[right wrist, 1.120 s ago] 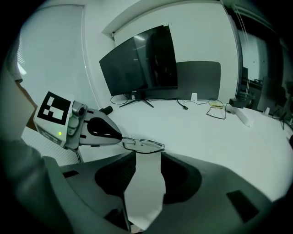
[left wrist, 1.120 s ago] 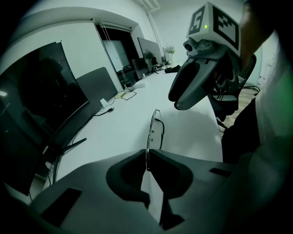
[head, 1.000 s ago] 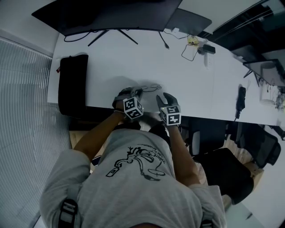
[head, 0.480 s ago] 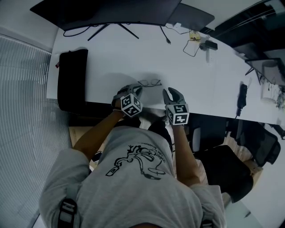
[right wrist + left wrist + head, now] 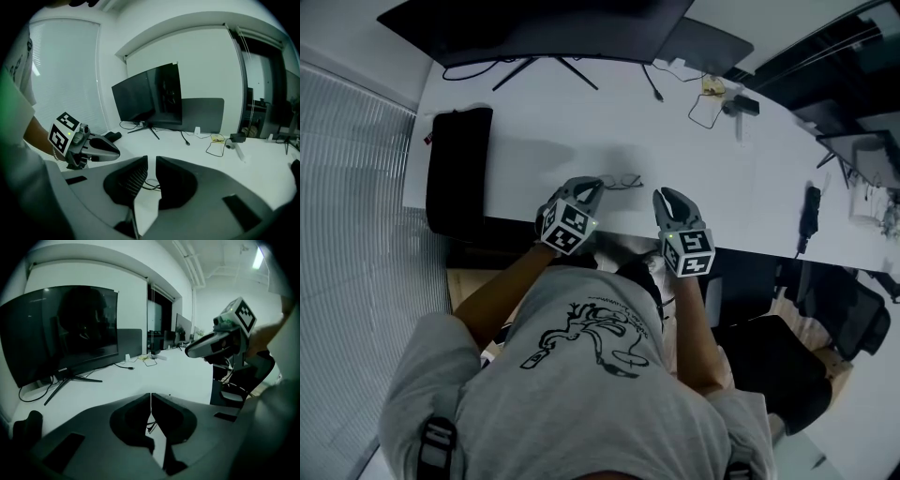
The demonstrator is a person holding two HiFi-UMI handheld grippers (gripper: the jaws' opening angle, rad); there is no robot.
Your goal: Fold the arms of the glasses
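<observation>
Thin dark-framed glasses [image 5: 622, 181] lie on the white desk [image 5: 722, 178], near its front edge. My left gripper [image 5: 588, 187] hangs just left of them, lifted off the desk; its jaws are closing, the tips meet and hold nothing. In the left gripper view the glasses [image 5: 150, 426] show as thin wire below the left gripper [image 5: 151, 395]. My right gripper [image 5: 663, 195] hovers to the right of the glasses, its jaws closing with a narrow gap and nothing between them. The glasses [image 5: 151, 185] lie under the right gripper [image 5: 152, 161]. I cannot tell how their arms lie.
A black pouch [image 5: 457, 169] lies at the desk's left end. A large monitor [image 5: 544, 28] on a stand fills the back, with cables [image 5: 703, 105] and small devices at the back right. Dark office chairs [image 5: 773, 370] stand beside the person.
Both grippers have risen off the desk and drawn away from the glasses, the right one to the right. Their jaws have narrowed. The glasses stay on the desk.
</observation>
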